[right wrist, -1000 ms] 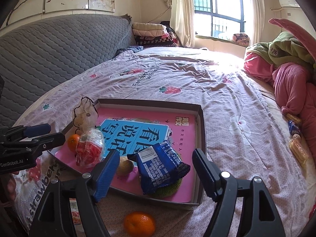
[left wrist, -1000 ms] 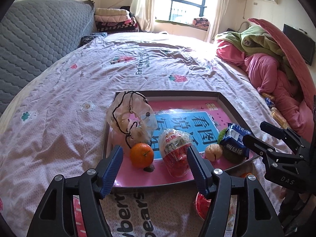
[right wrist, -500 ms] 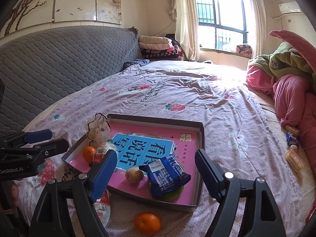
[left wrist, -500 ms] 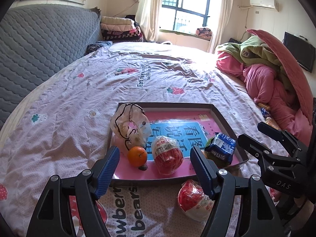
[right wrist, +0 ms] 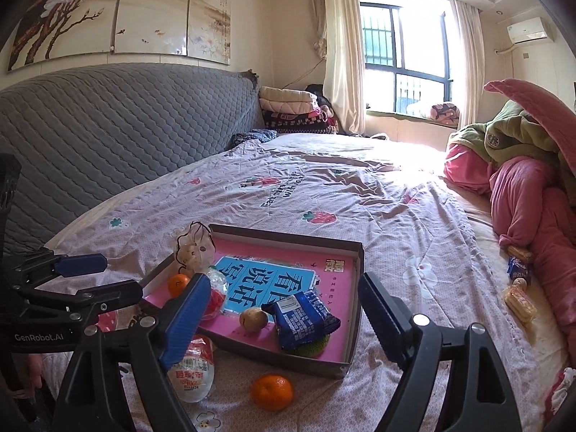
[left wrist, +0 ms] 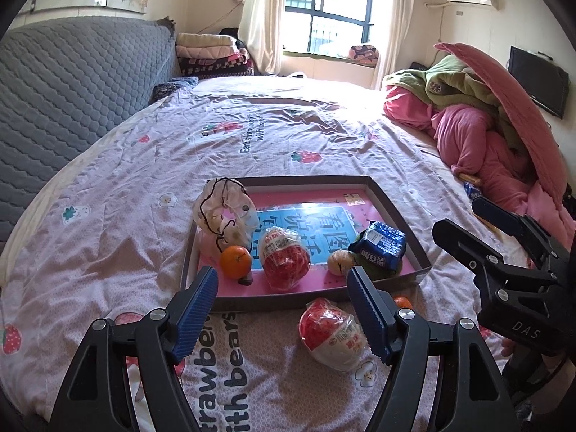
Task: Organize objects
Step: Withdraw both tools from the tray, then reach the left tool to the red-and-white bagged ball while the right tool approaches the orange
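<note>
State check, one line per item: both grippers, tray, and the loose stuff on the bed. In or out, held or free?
left gripper: open, empty
right gripper: open, empty
tray: flat on the bed, holding items
blue snack pack: in tray, lying on a green item
tray orange: in tray, free
red-white packet: in tray, free
second red-white packet: outside tray, on sheet
loose orange: outside tray, on sheet

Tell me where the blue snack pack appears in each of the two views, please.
Left wrist: the blue pack lies in the tray's near right corner, right of centre in the picture.
Right wrist: the pack lies low, at centre, by the tray's near edge.
Shared landmark: the walnut just left of it.
</note>
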{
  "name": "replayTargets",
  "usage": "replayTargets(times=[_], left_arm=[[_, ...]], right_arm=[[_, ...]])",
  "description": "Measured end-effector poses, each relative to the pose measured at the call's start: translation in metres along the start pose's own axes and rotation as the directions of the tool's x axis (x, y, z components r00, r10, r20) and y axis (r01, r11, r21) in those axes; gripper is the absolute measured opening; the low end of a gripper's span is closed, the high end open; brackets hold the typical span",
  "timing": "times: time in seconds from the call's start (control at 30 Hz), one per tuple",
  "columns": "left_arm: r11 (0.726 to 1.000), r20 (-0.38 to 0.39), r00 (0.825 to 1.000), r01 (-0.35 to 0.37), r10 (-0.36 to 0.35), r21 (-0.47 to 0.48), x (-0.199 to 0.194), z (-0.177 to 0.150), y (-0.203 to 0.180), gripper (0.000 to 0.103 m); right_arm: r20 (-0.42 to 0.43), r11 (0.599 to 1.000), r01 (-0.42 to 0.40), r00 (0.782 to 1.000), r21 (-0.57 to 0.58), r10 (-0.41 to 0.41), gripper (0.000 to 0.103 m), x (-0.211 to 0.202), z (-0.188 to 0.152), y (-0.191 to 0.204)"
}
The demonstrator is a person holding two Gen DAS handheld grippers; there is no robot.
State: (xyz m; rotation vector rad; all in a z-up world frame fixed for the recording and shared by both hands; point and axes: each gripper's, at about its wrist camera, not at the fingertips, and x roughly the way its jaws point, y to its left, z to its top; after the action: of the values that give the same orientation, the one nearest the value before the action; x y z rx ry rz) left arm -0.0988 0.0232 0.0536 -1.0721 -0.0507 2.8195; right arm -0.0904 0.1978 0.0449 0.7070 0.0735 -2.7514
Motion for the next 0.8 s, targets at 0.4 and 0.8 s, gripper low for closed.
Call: replayTargets(times=[0.4,0.8], left_arm=[[1.0,-0.048,0.999,0.022,-0.021,0.011,0.001,-0.023,-0.014,0.075],[0.999,-0.129,0.991,0.035,-0.034,0.005,0.022,-0.039,-0.017,0.075]], right_arm=[[-0.027,0.999,0.004,1.0,-0.032,-0.005,0.083,-0.018,-0.021,0.007],[-0.141,0.998,0.008,0.99,-0.056,-0.016,0.084,-0.009,-0.047,0.013]])
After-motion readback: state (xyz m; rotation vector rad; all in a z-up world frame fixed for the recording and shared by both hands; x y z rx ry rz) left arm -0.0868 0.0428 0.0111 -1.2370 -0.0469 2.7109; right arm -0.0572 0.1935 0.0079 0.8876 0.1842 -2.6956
